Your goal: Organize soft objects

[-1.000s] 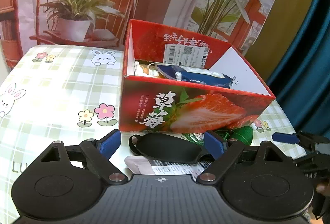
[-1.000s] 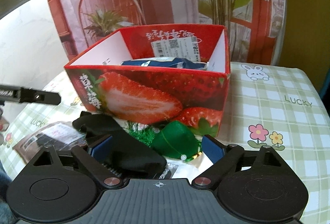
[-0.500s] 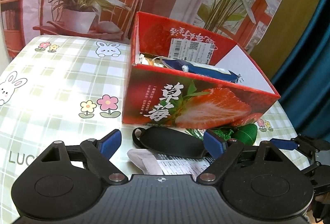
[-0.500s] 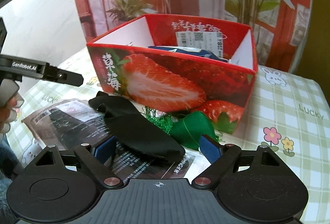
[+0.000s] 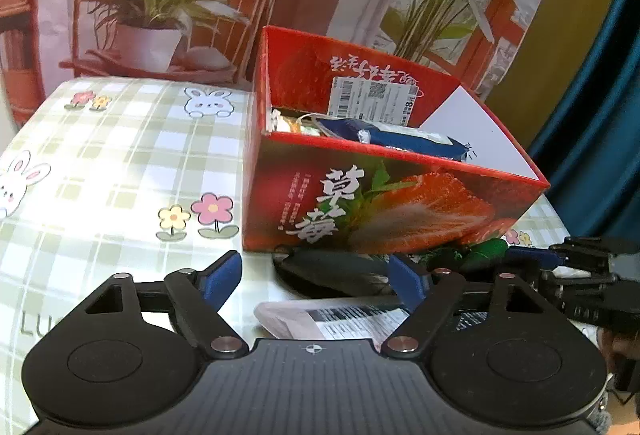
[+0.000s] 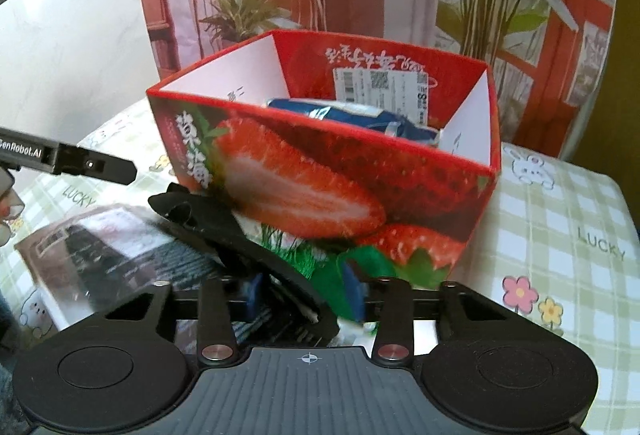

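Black soft pouch (image 6: 256,255), floppy, curved

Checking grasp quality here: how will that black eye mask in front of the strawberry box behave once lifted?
The black eye mask looks thin and soft, so it will probably droop. Its strap loop may drag or snag. The right gripper jaws are closing around one end, so the rest likely hangs free.

"LUCKY" on the tablecloth (image 6: 600,247) ("草莓" on the box (image 5: 340,203)).
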Demonstrator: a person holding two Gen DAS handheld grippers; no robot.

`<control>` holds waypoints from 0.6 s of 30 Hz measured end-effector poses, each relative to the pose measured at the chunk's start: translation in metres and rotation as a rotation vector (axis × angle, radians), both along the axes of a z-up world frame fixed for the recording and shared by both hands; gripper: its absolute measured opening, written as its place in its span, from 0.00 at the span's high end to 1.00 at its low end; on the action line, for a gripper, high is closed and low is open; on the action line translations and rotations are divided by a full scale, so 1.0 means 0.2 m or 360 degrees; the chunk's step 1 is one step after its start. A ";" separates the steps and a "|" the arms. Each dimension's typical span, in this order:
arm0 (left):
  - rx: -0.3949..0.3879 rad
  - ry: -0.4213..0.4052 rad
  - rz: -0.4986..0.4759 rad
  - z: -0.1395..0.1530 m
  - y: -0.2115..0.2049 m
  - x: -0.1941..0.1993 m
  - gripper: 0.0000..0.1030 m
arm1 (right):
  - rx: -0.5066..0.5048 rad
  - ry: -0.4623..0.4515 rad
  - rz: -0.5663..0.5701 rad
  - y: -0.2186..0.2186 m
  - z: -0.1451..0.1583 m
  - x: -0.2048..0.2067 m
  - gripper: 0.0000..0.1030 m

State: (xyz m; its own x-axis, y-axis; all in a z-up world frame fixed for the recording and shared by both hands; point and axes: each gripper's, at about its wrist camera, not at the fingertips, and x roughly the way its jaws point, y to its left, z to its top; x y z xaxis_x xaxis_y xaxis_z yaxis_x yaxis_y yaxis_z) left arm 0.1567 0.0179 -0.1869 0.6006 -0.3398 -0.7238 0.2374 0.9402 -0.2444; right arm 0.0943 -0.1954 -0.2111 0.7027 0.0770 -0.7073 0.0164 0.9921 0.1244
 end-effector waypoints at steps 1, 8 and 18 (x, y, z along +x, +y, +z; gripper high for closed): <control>0.0006 -0.0004 -0.0016 0.00 0.00 0.01 0.25 | 0.0006 -0.0007 -0.0002 -0.01 0.00 0.01 0.77; 0.0083 -0.0014 -0.0150 -0.05 -0.04 0.08 0.27 | 0.0071 -0.0023 -0.0060 -0.08 0.00 0.04 0.88; 0.0133 0.0094 -0.0217 -0.18 -0.08 0.23 0.30 | 0.0042 -0.0009 -0.0068 -0.08 -0.02 0.06 0.84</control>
